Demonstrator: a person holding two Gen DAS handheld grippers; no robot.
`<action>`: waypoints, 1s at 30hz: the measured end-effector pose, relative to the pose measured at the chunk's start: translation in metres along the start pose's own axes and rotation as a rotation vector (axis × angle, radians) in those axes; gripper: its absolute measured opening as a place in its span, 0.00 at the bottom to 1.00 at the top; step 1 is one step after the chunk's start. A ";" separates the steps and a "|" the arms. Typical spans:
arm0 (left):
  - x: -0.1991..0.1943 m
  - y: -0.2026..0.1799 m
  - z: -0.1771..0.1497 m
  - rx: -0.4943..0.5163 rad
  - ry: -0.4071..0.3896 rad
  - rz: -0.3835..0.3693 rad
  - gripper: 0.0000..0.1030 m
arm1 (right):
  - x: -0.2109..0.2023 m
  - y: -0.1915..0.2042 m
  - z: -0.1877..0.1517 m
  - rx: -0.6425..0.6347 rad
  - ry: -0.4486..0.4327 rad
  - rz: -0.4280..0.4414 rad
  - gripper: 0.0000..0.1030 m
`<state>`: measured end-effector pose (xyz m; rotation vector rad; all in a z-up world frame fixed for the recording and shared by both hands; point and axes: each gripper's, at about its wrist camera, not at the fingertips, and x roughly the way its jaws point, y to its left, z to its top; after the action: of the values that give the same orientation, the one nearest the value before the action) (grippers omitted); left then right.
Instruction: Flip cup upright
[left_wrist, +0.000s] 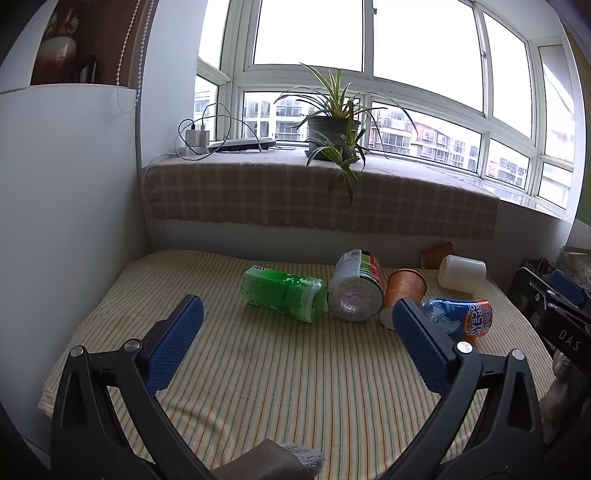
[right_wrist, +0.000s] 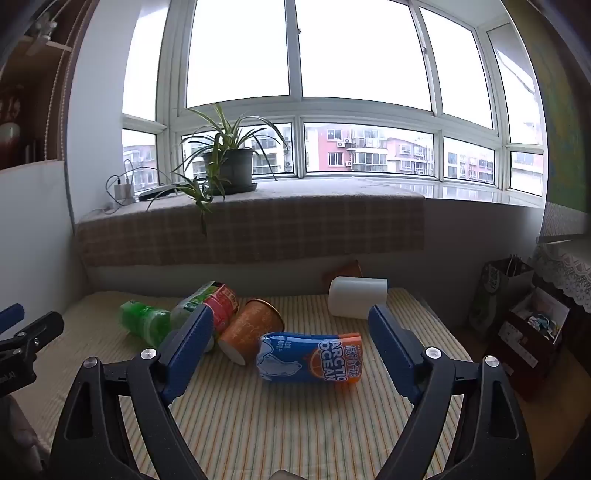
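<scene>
Striped cloth (right_wrist: 295, 424) covers the table, and the cups lie on it on their sides. The blue Arctic Ocean cup (right_wrist: 314, 356) lies between your right gripper (right_wrist: 291, 332) fingers, not touched. It looks light, thin and easy to crush; take it softly at mid-body. Both right and left gripper (left_wrist: 295, 321) stand wide open, holding nothing.

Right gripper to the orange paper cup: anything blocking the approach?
Partly. The right gripper is open, with the Arctic Ocean bottle lying on its side nearest it. The orange cup lies just behind and left, against the bottle's end, with the red-labelled bottle on its other side.
</scene>
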<state>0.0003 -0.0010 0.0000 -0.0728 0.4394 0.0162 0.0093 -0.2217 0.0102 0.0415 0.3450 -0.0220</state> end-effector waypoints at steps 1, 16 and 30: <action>0.000 -0.001 0.000 0.003 -0.001 0.000 1.00 | 0.000 0.001 0.000 -0.004 0.002 -0.001 0.83; 0.002 0.000 -0.002 -0.007 -0.007 0.000 1.00 | 0.000 -0.001 -0.002 -0.003 0.002 -0.003 0.83; 0.002 0.000 -0.002 -0.009 -0.006 0.001 1.00 | -0.001 0.004 -0.005 -0.016 0.002 -0.004 0.83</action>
<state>0.0018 -0.0012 -0.0025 -0.0817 0.4334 0.0196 0.0072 -0.2173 0.0063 0.0246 0.3476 -0.0229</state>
